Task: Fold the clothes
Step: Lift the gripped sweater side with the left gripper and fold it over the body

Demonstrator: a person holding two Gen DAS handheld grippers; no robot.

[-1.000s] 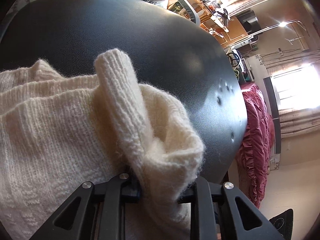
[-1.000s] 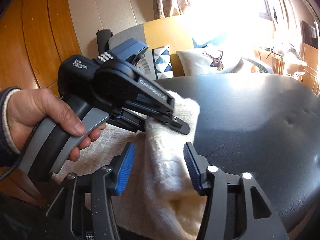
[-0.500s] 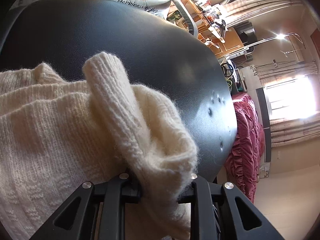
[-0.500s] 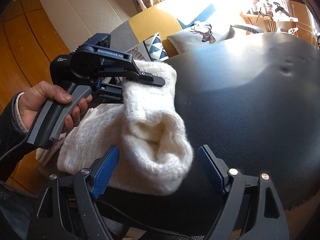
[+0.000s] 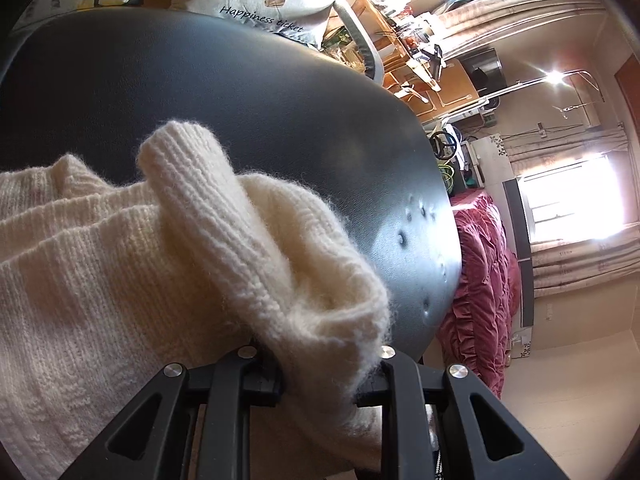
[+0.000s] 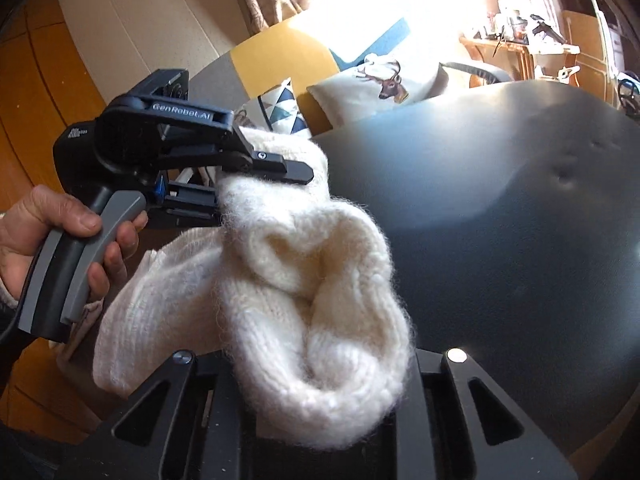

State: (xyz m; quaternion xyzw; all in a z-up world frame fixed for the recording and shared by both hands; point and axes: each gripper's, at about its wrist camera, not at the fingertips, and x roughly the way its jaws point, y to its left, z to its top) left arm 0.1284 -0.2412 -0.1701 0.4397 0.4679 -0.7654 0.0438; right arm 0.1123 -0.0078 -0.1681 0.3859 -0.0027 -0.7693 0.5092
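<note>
Right gripper (image 6: 320, 384) fingers, spread wide half a second ago, are now clamped on the cream sweater (image 6: 304, 288) cuff at 6 o'clock. Left gripper (image 5: 320, 364) is kept pinched on the same sleeve, tilted over the black table (image 5: 200, 100). A hand (image 6: 60, 240) is wrapped round its handle at 9 o'clock.

wrist cams close, both on sweater (image 5: 120, 280)

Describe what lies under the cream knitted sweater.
The cream knitted sweater rests on a black leather cushioned surface, which shows bare to its right. Whatever sits beneath the bunched cloth, and the fingertips of the right gripper, are covered.
</note>
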